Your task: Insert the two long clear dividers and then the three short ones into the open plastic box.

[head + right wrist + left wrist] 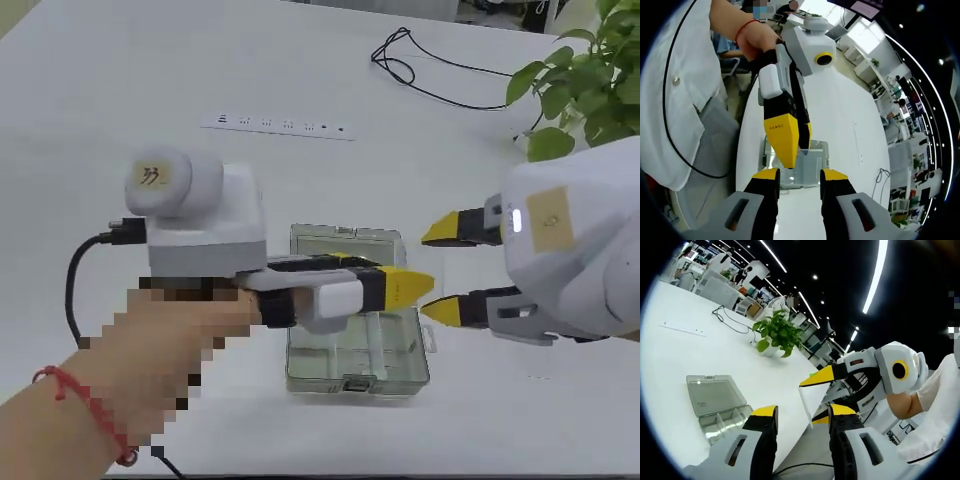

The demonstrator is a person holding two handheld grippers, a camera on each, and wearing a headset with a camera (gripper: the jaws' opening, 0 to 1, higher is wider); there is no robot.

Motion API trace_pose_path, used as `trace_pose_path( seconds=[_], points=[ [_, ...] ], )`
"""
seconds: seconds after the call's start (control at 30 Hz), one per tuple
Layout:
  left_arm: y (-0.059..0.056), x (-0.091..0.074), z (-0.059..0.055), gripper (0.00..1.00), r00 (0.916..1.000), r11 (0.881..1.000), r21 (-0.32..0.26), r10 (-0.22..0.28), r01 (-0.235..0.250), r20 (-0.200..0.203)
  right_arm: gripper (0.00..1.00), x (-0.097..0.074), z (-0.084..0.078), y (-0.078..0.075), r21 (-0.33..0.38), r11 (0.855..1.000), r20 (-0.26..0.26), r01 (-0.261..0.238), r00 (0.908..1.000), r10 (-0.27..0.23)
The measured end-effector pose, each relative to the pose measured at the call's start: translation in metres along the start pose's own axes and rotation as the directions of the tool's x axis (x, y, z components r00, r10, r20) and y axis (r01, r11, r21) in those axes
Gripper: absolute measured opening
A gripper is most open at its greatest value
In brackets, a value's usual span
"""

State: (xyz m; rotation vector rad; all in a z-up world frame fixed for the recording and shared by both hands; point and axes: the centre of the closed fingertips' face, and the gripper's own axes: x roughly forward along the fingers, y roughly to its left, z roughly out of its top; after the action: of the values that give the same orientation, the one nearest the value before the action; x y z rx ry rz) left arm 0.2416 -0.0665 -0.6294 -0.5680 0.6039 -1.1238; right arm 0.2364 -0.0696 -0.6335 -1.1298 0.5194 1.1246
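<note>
Plastic box (352,376) lay open on the table (150,80), with some clear dividers (378,338) seemingly seated; their number was unclear. The left gripper (410,286) and right gripper (800,175) hovered above, jaws apart, empty.

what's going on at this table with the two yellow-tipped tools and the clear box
A person holds one tool in each hand above a white table. The left tongs and right tongs point at each other with their tips close, both open and carrying nothing. They are over an open clear plastic box whose lid lies folded back. Some clear partitions seem to sit inside the box, though how many is hard to tell.
</note>
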Motion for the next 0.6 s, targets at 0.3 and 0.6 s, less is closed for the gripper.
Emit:
trace_pose_path(
  seconds=[0.3, 0.6],
  points=[
    [-0.0019, 0.0018, -0.0046, 0.15, 0.9999, 1.0, -0.024, -0.014, 0.014, -0.008, 0.33, -0.0008, 0.0051, 0.0037, -0.022, 1.0, -0.009, 0.005, 0.9999, -0.005],
    [-0.0042, 0.0018, -0.0064, 0.06, 0.9995, 0.999, -0.04, -0.029, 0.029, -0.01, 0.33, -0.0008, 0.0056, 0.0036, -0.042, 0.999, -0.022, 0.011, 0.9997, -0.012]
  ],
)
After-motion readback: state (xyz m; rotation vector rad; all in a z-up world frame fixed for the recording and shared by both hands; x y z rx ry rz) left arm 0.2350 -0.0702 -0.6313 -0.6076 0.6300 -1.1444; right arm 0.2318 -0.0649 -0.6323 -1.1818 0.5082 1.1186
